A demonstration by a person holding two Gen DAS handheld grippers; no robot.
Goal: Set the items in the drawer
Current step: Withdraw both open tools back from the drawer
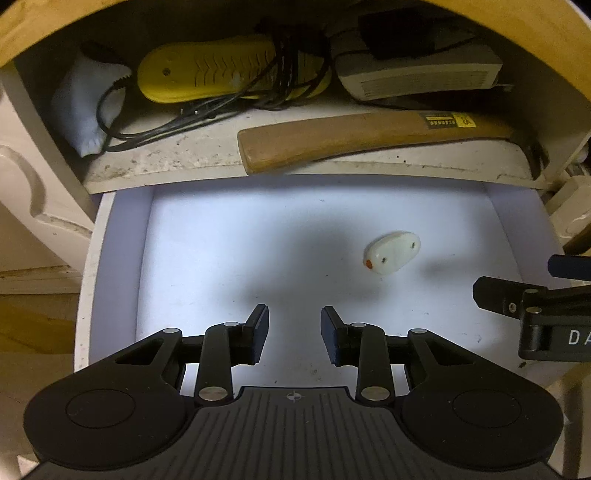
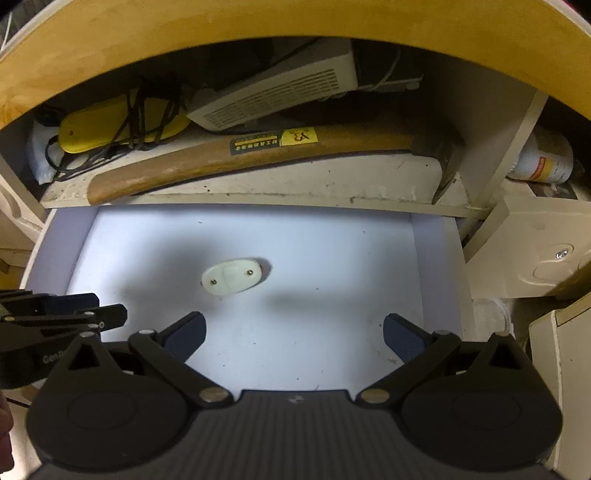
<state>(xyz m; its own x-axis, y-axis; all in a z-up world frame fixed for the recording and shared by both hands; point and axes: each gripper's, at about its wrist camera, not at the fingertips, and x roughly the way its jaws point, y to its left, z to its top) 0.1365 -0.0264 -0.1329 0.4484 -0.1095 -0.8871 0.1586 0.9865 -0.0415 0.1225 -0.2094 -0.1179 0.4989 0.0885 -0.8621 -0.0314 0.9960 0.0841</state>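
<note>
The white drawer (image 1: 122,258) is pulled out below a shelf; it also shows in the right wrist view (image 2: 436,258). A small white oval item (image 1: 391,252) with two screws and an orange dot lies on the drawer floor, right of centre; it shows in the right wrist view (image 2: 232,277) too. My left gripper (image 1: 294,334) is open and empty above the drawer's front, the item ahead and to its right. My right gripper (image 2: 293,338) is wide open and empty above the drawer, the item ahead and to its left. Each gripper shows at the edge of the other's view.
On the shelf above the drawer lie a wooden-handled hatchet (image 1: 369,138), a yellow device with black cords (image 1: 221,72), a white cloth (image 1: 83,107) and a grey box (image 1: 417,74). A white bottle (image 2: 543,157) lies at right. A wooden top edge (image 2: 295,33) overhangs.
</note>
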